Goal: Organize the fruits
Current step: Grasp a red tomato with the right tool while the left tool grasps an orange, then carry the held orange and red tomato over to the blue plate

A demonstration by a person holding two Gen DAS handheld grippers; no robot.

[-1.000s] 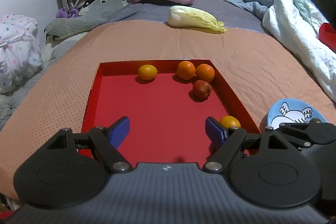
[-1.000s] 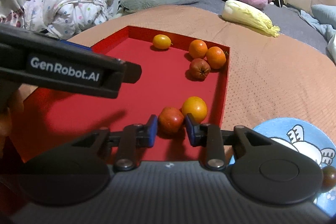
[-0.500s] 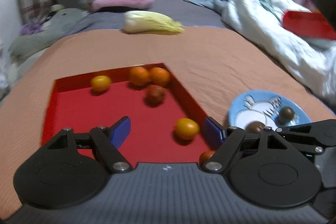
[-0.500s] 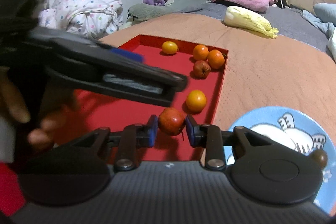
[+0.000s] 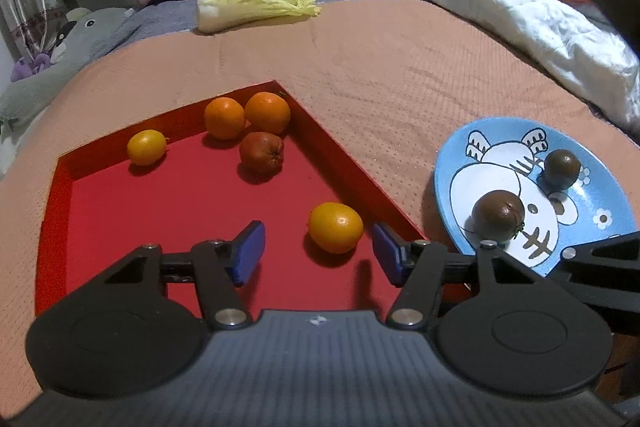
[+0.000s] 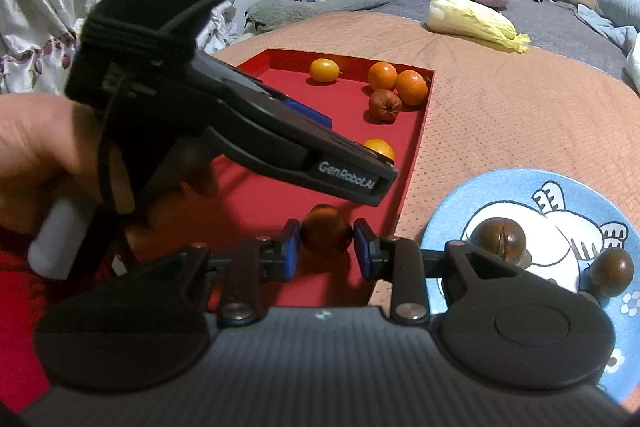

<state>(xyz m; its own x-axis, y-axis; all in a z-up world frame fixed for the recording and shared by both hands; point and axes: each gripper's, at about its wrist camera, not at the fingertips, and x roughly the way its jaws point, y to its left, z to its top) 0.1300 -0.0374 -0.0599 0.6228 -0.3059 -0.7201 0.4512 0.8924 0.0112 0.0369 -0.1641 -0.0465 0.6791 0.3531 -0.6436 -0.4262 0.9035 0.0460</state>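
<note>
Red fruit sits pinched between right gripper jaws; left gripper jaws spread.

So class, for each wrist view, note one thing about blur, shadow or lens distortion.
Left wrist view: sharp; the orange between the open left gripper fingers casts a soft shadow on the red tray; edges bow.
Right wrist view: the left gripper's body looms large and soft, shading the red fruit held by the right gripper.

Left gripper body blocks tray centre; orange bedspread beyond plate open.
</note>
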